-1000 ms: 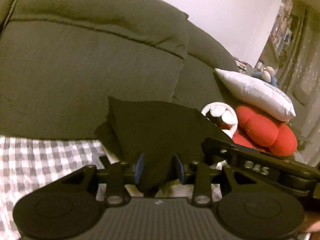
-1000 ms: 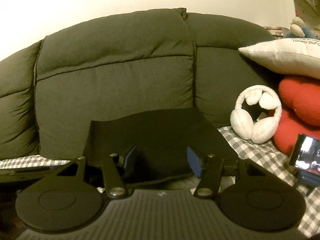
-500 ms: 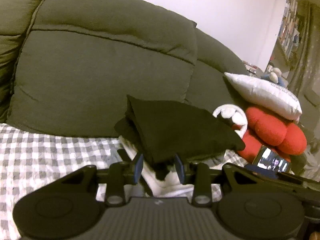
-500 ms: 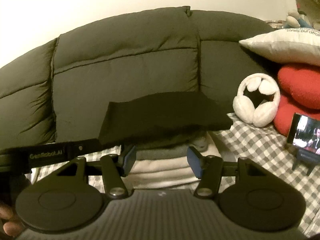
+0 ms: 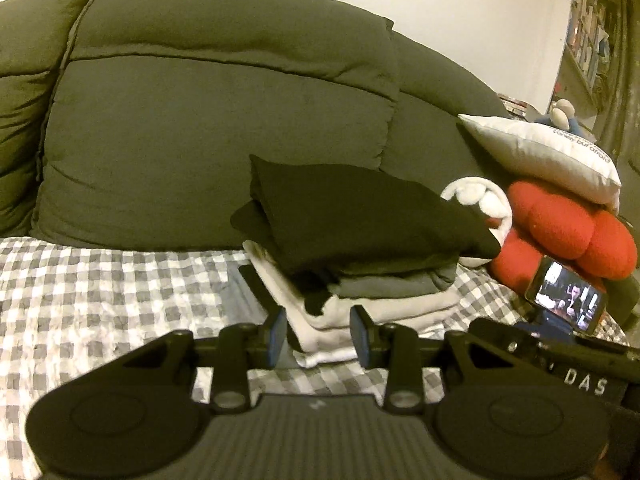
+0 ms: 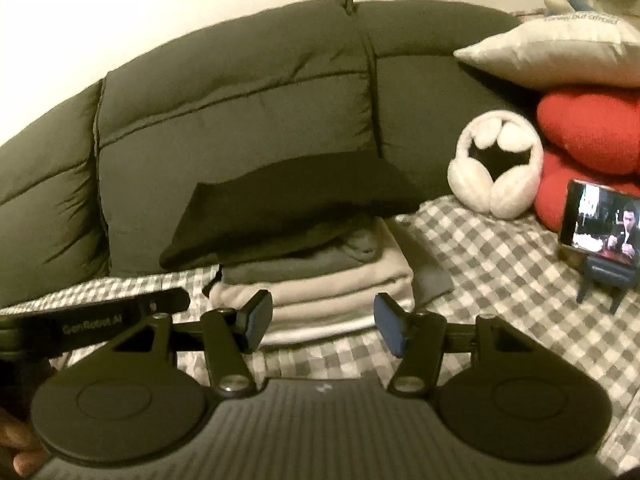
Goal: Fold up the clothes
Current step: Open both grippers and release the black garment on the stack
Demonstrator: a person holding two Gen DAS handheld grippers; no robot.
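A folded black garment lies on top of a stack of folded clothes, over a grey piece and cream pieces. The stack sits on a grey-and-white checked bedspread. My left gripper stands open just short of the stack's near corner, nothing between its pads. My right gripper is open wider, in front of the stack's long side, holding nothing. The left gripper's body shows in the right wrist view, and the right gripper's body in the left wrist view.
A dark padded backrest rises behind the stack. To the right are white fluffy earmuffs, red plush cushions, a white pillow and a phone on a stand playing video. A hand shows at lower left.
Both grippers have drawn back from the black garment, which filled the space at their pads a second ago. It now rests on the stack, and more bedspread is in view.
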